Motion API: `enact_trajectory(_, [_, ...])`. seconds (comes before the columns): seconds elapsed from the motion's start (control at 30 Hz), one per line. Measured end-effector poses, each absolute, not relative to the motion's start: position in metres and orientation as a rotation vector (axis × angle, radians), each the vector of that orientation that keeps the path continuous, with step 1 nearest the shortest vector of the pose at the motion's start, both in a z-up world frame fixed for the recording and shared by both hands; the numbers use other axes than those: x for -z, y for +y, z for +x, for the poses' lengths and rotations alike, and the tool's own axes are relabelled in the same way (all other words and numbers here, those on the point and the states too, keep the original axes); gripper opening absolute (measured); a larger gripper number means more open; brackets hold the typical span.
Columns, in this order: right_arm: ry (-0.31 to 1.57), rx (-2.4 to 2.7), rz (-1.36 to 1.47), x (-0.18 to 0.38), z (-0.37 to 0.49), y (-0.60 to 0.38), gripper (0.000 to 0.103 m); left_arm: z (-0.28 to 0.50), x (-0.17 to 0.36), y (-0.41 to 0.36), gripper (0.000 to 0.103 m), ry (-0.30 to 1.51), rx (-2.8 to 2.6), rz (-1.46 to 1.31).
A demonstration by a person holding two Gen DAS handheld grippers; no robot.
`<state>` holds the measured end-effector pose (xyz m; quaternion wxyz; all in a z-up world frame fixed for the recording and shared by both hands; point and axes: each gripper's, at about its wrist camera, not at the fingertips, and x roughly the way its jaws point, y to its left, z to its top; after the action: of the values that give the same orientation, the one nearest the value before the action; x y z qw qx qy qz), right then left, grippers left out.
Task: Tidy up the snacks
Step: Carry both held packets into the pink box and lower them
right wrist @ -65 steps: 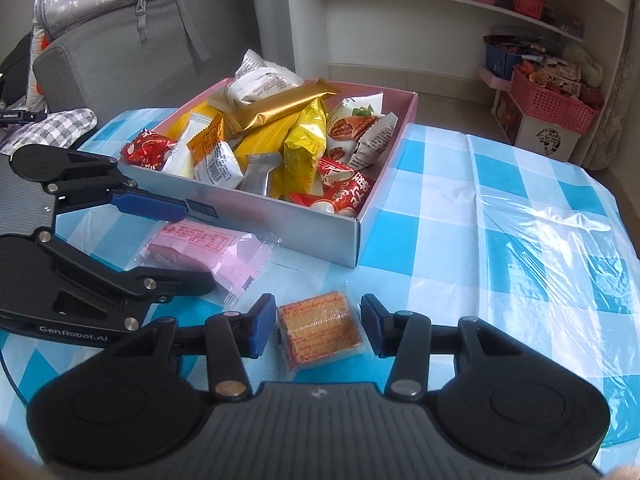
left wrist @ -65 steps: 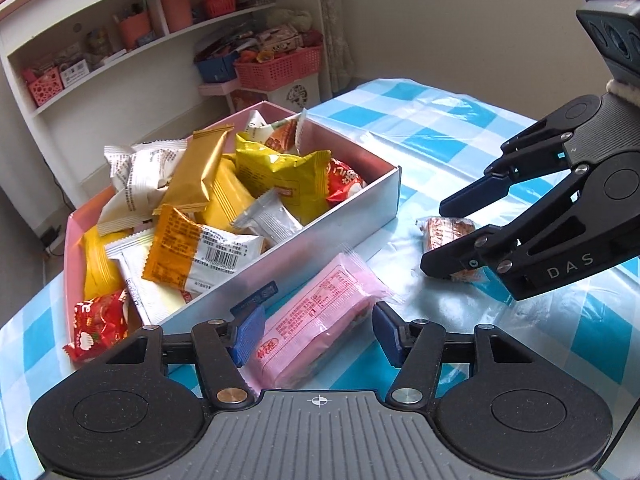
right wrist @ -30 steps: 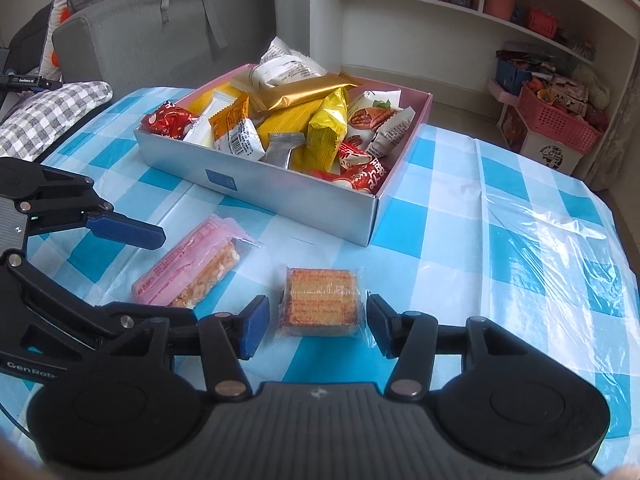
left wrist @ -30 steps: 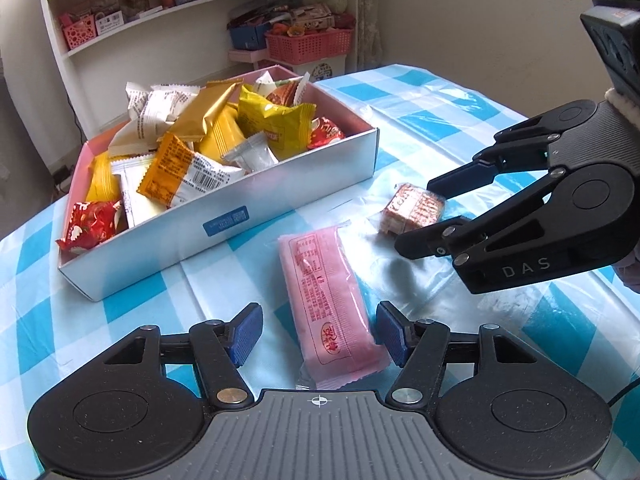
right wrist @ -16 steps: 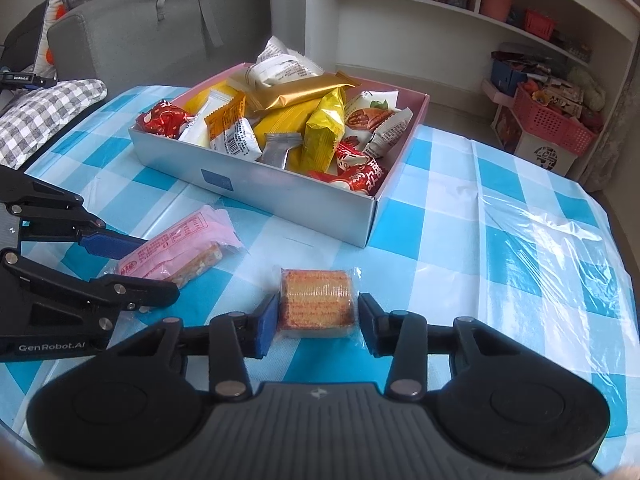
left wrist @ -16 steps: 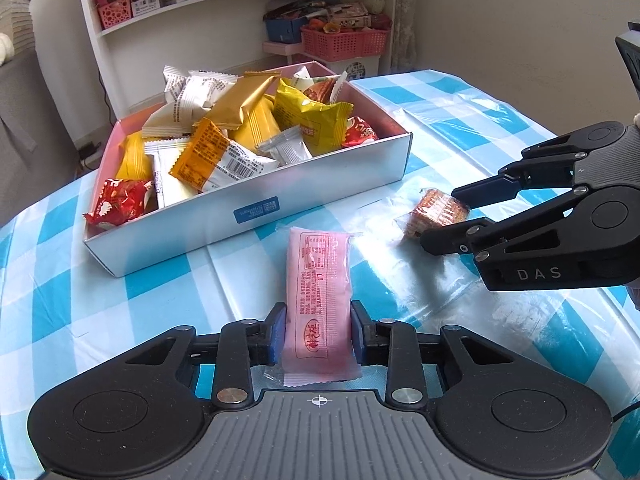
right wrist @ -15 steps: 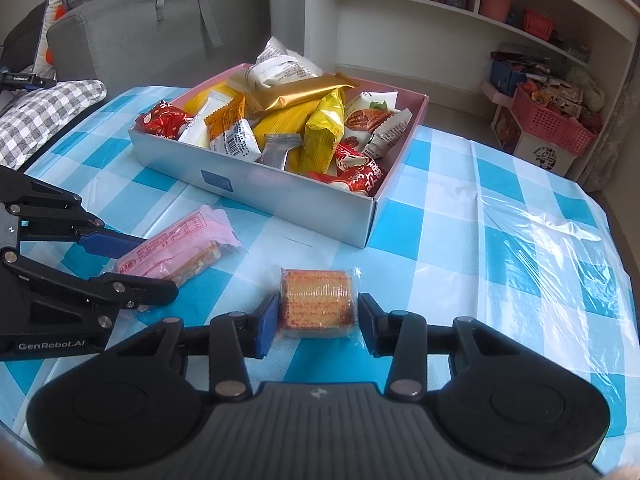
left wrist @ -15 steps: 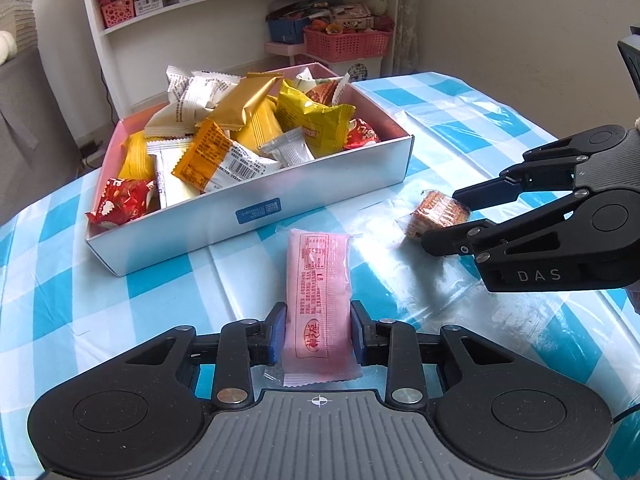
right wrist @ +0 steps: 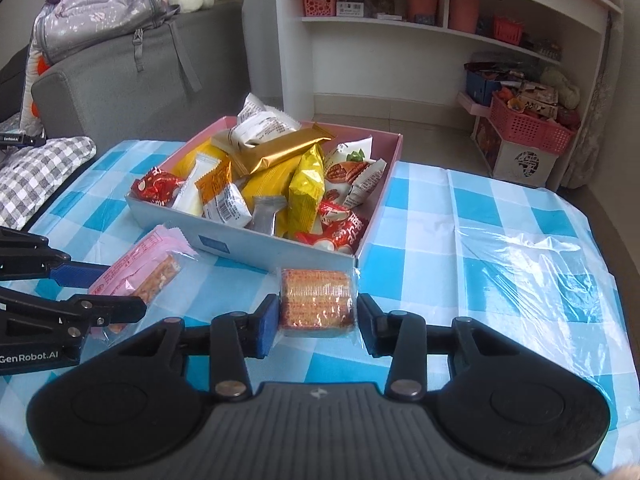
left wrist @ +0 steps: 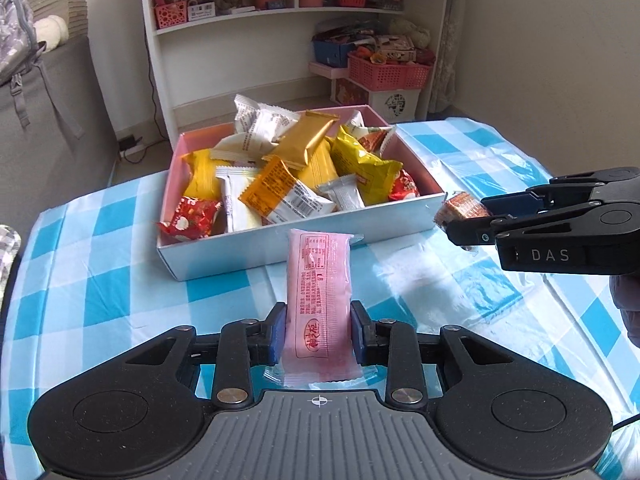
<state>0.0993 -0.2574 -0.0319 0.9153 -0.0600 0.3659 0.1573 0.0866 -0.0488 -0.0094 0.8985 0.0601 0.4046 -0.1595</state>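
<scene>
Pink wrapper first: the long pink snack packet point(left wrist: 319, 304) sits clamped between the blue-padded fingers of the left gripper point(left wrist: 319, 330), its near end poking back toward the gripper body and its far end pointing at the snack box point(left wrist: 280, 248). From the right wrist view the same packet point(right wrist: 136, 268) appears lifted off the blue-and-white checked tablecloth point(right wrist: 460, 216), just in front of the box's near wall.

The right gripper point(right wrist: 318, 322) grips a small orange cracker pack point(right wrist: 317, 298) in clear film — squeezed from both sides by its fingers. In the left wrist view that pack point(left wrist: 460, 208) hangs at the tips of the right gripper point(left wrist: 472, 220), just beside the box's right-hand corner and clear of the cloth.

The box, pink inside and pale on the outside, rests on the tablecloth and is heaped with wrapped snacks: a gold bar point(left wrist: 302, 140) lying on top, yellow bags, white sachets, and a red pack point(left wrist: 188, 222) at the left corner. Behind the table stand a white shelf unit point(left wrist: 280, 20) and a pink basket point(left wrist: 386, 74) on the floor.
</scene>
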Motion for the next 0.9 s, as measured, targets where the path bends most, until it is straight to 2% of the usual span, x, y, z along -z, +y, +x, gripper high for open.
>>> enact_trajectory(0.47, [0.728, -0.303, 0.067, 0.016, 0.126, -0.246, 0.038, 0.119, -0.014, -0.019, 0.03, 0.786, 0.232, 0.063])
enact_trajectory(0.9, [0.739, -0.316, 0.173, 0.022, 0.163, -0.227, 0.039, 0.168, 0.0, -0.024, 0.03, 0.744, 0.226, 0.018])
